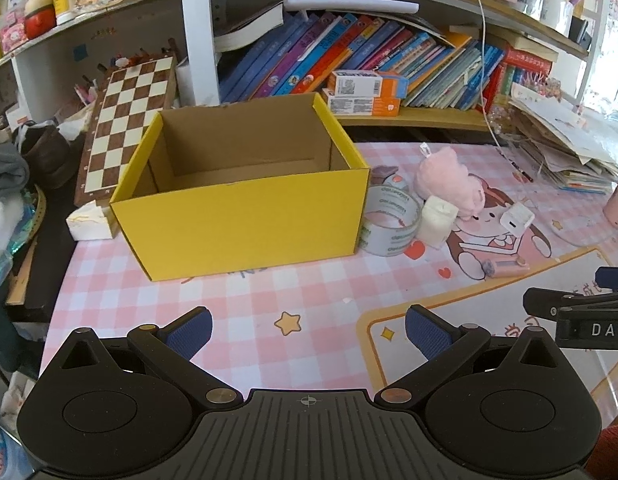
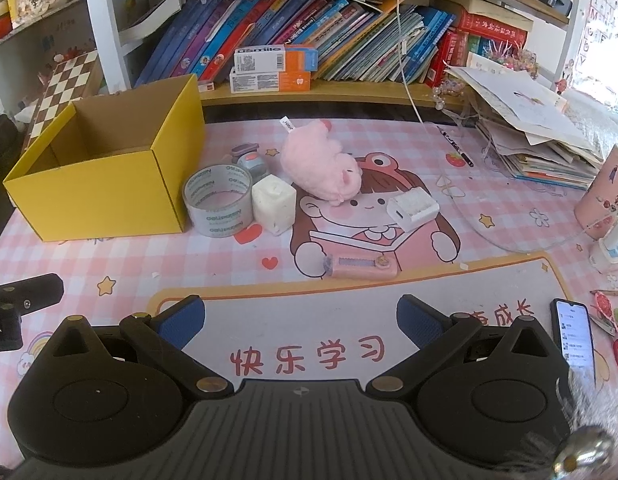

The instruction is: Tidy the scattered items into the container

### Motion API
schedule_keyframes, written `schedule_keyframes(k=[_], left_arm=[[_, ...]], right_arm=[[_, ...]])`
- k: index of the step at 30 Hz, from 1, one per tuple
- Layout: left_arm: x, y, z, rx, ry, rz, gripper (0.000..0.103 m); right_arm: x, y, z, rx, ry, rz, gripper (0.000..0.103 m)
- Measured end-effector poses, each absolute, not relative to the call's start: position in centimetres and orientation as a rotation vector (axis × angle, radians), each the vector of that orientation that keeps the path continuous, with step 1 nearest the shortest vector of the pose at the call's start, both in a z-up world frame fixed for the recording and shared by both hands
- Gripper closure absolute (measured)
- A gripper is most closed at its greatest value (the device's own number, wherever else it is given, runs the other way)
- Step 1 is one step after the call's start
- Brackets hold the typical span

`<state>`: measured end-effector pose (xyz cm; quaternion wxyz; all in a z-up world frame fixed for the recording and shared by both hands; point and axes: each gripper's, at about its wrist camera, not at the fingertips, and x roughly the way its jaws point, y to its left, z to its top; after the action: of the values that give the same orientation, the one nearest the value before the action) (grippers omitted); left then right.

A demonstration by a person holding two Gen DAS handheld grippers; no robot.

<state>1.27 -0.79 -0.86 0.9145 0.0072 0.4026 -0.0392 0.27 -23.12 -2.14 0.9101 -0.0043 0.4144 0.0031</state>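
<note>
Scattered items are seen on the pink worktop (image 2: 109, 264) just right of the empty yellow box (image 2: 105, 196): a tape roll (image 2: 219, 206) touching the box, a white block (image 2: 274, 204), a pink plush (image 2: 319, 166), a white charger (image 2: 413, 208) and a pink case (image 2: 361, 268). Both the left tool (image 1: 308, 330) and the right tool (image 2: 301, 320) are held with fingers spread apart, nothing gripped, above the worktop.

Child's study desk in a home. Evidence: pink checked cartoon desk mat (image 2: 349, 280) printed with a girl figure and Chinese characters; shelf of leaning children's books (image 2: 309, 32) directly behind; chessboard (image 1: 125, 120) propped at left; heap of papers and booklets (image 2: 529, 132) at right; pink plush toy (image 2: 317, 164); smartphone (image 2: 573, 332); alphabet chart (image 2: 605, 4) on wall.
</note>
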Motion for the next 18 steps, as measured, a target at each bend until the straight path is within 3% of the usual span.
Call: schedule_keyframes(k=[18], left_arm=[[1.17, -0.75, -0.79, -0.016, 0.816, -0.099, 0.0]], right_arm=[[0.43, -23.02, -2.01, 0.002, 0.837, 0.048, 0.001]])
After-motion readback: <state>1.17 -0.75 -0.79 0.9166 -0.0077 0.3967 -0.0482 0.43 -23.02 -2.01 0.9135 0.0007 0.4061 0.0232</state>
